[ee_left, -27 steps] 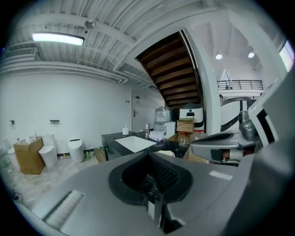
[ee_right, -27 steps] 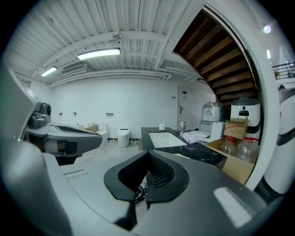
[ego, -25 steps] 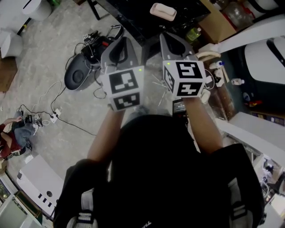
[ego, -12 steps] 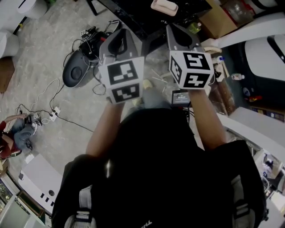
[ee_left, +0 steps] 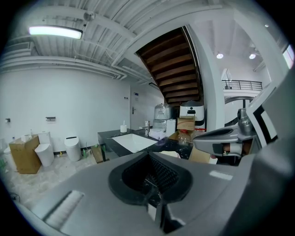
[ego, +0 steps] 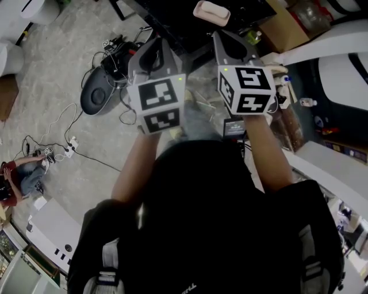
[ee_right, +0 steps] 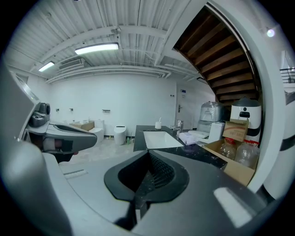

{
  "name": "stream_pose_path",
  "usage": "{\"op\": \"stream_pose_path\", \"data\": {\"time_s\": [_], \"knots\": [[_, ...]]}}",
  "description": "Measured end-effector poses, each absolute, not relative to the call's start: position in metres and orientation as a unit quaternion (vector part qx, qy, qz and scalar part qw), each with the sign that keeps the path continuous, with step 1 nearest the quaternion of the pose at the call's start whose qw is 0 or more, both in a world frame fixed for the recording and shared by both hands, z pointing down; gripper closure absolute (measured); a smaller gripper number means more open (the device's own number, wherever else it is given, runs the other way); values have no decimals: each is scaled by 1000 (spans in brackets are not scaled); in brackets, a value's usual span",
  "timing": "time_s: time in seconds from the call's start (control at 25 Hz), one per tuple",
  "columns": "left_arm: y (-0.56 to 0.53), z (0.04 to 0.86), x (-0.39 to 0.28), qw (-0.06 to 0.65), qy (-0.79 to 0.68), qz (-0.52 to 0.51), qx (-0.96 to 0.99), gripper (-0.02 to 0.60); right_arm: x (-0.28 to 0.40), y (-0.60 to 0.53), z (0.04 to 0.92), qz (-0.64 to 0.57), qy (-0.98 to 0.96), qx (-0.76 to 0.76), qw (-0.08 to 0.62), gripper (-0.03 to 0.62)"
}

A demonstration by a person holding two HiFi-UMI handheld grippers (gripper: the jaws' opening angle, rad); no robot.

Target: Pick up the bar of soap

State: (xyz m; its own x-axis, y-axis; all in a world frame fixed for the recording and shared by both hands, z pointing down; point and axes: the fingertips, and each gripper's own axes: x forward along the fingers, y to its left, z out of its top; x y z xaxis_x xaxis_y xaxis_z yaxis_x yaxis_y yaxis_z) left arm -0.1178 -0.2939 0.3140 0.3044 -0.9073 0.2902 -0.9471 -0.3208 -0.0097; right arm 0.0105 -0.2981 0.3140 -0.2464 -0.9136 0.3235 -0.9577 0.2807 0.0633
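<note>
Soap first: the bar of soap [ego: 211,11] lies at the top edge of the head view, a little right of centre. It is a pale pinkish block on the dark countertop [ego: 172,17]. It sits beyond the tips of both claws and touches neither.

At the far left edge of the head view a seated person [ego: 12,182] is on the pale floor [ego: 52,74]. White cables [ego: 63,123] and a power strip [ego: 70,143] trail from there toward the middle. A dark rounded device [ego: 96,97] rests on the floor in the upper left, with wires bunched beside it.

Next comes the left gripper [ego: 155,43], held out in front of the wearer's dark-clad body. The left marker cube [ego: 158,106] faces the camera. In the left gripper view its jaws are pressed together with nothing between them. The soap is above and to the right of its tip.

Just right of centre is the right gripper [ego: 221,35], level with the left one, near it but apart, with the right marker cube [ego: 248,89] behind it. The soap lies above it and slightly to its left. Its jaws are likewise closed on nothing.

In the right gripper view a white sink basin [ee_right: 161,138] is set into the dark counter at the centre. An open cardboard box [ee_right: 233,159] with clear bottles sits at the right. A large white rounded body [ego: 345,69] fills the right edge of the head view.
</note>
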Motion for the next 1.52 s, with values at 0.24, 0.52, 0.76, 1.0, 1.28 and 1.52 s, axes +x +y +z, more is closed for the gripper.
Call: {"op": "stream_pose_path", "data": {"time_s": [0.24,0.52,0.76,1.0,1.28,1.52], "knots": [[-359,321,-91,85,-581,136,798,586,36,-366,325,79,-792,584,159,580],[-434,326,-71,89,-590,147,789,586,62,-442,333,82,-800,570,170,579],[-476,336,-56,95,-594,157,783,586,82,-485,353,88,-807,546,206,579],[-503,351,-51,106,-598,170,776,586,92,-512,384,96,-817,504,264,578],[-530,365,-49,118,-600,181,770,586,98,-533,415,108,-825,446,331,537],[-541,373,-45,125,-597,189,769,586,99,-527,442,106,-833,368,400,442]]}}
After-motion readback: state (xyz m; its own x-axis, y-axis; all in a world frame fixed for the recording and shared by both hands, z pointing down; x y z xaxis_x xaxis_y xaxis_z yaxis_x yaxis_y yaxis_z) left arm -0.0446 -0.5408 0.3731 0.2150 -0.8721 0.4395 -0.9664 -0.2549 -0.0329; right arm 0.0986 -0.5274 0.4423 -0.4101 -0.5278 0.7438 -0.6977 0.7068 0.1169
